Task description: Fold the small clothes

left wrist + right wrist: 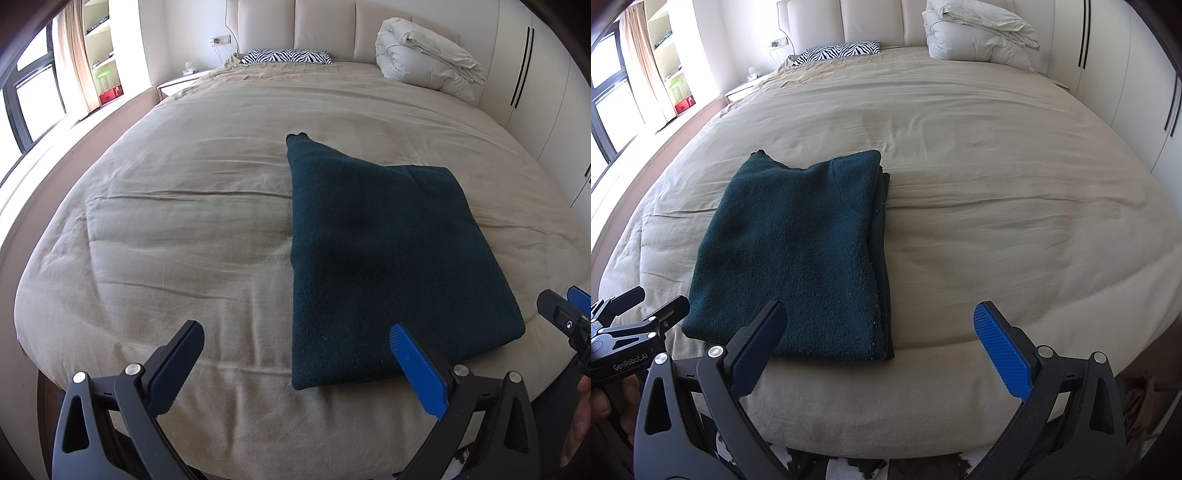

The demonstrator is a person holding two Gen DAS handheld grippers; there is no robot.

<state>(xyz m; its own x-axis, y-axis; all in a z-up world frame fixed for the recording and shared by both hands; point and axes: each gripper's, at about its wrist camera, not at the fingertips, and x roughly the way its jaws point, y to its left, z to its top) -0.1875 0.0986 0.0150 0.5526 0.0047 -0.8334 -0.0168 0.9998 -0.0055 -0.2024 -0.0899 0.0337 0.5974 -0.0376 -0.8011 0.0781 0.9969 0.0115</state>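
Folded sweater ahead, between both spread tongs.

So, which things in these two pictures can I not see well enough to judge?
- What kind of garment the dark green knit garment is: in both views the folds hide its shape.
- Its underside and inner layers: covered by the top layer.
- Items on the shelf: too small, washed out by window light.
- The person: only fingertips show at the frame edges.
- The floor near the bed: hidden behind both open grippers, left and right.
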